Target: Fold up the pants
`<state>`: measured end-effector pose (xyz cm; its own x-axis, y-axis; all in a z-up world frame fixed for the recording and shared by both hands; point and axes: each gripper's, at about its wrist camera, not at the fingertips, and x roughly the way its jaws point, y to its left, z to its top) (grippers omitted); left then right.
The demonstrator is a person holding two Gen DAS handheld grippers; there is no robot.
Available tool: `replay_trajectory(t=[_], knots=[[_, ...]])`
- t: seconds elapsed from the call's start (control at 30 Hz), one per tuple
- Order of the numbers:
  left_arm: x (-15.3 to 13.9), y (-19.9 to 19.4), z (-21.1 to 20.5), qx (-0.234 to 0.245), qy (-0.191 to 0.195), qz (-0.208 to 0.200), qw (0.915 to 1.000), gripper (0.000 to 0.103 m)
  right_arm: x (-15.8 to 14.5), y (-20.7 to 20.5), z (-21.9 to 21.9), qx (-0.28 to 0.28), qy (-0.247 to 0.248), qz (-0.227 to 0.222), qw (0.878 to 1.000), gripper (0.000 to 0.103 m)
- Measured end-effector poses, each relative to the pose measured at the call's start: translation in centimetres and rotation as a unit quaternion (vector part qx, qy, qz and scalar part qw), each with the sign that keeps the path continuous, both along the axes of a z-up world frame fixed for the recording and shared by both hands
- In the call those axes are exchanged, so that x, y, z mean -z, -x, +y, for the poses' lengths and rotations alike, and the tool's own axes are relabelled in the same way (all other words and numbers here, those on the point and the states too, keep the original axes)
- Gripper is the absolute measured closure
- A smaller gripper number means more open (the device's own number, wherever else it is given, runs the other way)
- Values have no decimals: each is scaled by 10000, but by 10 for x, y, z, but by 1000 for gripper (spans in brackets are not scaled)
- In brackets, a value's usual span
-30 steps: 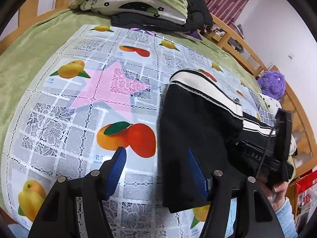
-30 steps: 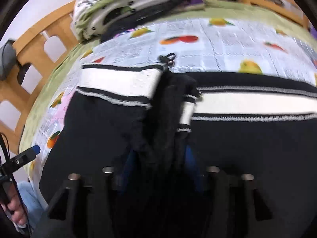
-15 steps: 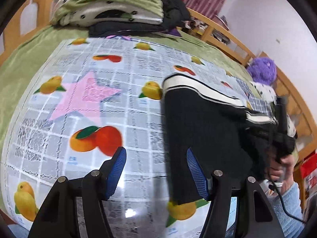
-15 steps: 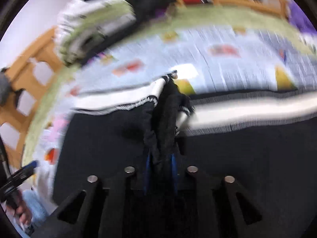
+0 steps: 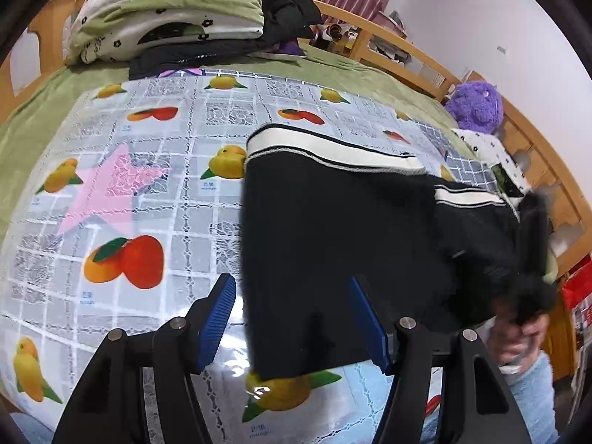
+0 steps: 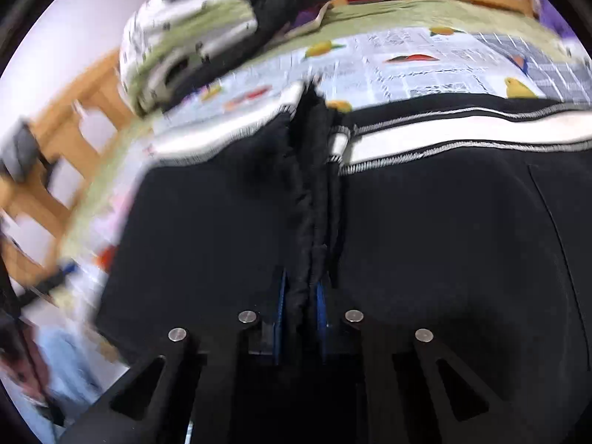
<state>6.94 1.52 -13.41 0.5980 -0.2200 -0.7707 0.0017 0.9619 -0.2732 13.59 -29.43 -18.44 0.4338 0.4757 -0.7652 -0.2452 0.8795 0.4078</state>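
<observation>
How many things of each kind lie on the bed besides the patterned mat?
Black pants with white stripe: 1
Folded floral quilts stacked at the head: 1 pile
Dark jacket under that pile: 1
Purple plush toy: 1
Total: 4

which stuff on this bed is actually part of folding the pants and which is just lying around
Part of the job:
- black pants with a white stripe
- right gripper, closing on a bunched fold of the pants
- left gripper, open above the pants' edge
- fruit-print cloth under the pants

Just lying about:
- folded bedding pile
- black jacket
- purple plush toy
</observation>
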Motion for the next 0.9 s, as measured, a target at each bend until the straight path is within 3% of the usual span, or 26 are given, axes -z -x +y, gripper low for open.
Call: replay_trajectory(t=[0.1,0.17,0.27,0.37,0.47,0.53,0.57,0.63,0.7,0.9], knots=[[-6,5,0,-8,-54,-84,9999,42,-24,15,-30,175,-716,-135,9972,89],[-5,2,-1,-38,9,-44,10000,42,-26,23,-32,222,-291,-220,9991,82],[4,-6,-7,-54,117,170,9998,42,10,18,-16,102,580,229,9980,76],[4,-6,-18,60,-40,122,9999,42,4,31,-25,280,544,28,9981,76],[10,-11,-30,97,-240,60,9996,42,-23,58,-29,417,613,-678,9949,76],[29,-16,-39,164,-274,307,9990,42,-32,74,-29,457,670,-1098,9906,76],[36,-16,-43,157,-360,352,9986,41,-31,77,-23,383,706,-1119,9905,76],[49,-11,-54,143,-946,253,9951,38,-10,77,-16,263,1040,-800,9910,74],[50,-7,-60,236,-1215,184,9921,34,15,83,-22,122,952,-583,9937,72],[37,-19,-31,16,-461,282,9985,34,-17,90,-44,213,802,-819,9932,72]])
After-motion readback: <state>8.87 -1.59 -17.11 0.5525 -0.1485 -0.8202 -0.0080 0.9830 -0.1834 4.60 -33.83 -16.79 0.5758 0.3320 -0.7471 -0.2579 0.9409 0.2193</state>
